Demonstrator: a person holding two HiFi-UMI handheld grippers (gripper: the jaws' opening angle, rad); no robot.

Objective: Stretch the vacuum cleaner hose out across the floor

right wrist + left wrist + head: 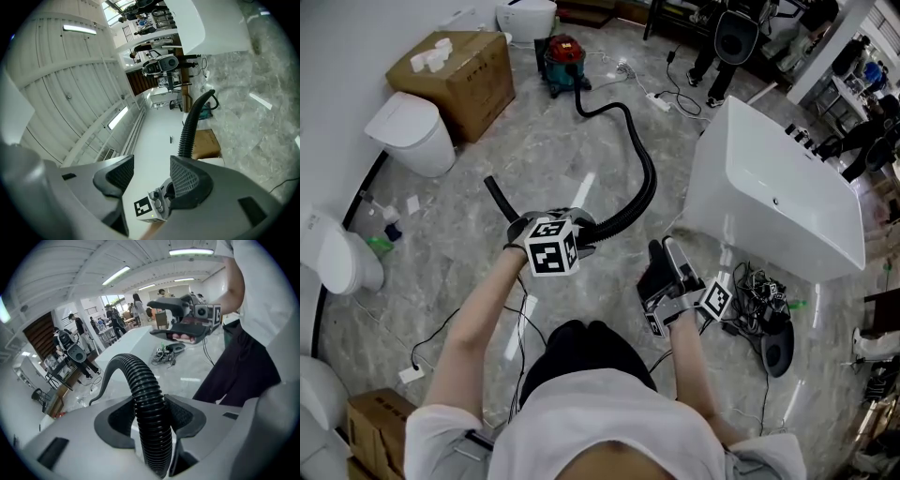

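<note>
Gripping the ribbed black hose [650,183] with the left tool [150,414], near its free end by the look of it. Beyond the grip, looping far across the marble floor [544,159] to the red vacuum cleaner [565,56], left of the white bathtub [712,197]. Holding the right tool [150,169] wide, empty, nearer and rightward.

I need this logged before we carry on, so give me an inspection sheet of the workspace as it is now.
Surface: grey marble floor, glossy.
Job's things: black hose curving from red-and-teal vacuum cleaner, not straight.
Clutter: cardboard box, white toilet, white bathtub.
Grippers: left gripper shut on hose; right gripper open, empty.
Cables: tangled bundle beside bathtub; power strip near vacuum cleaner.
Surroundings: people standing in the background.
</note>
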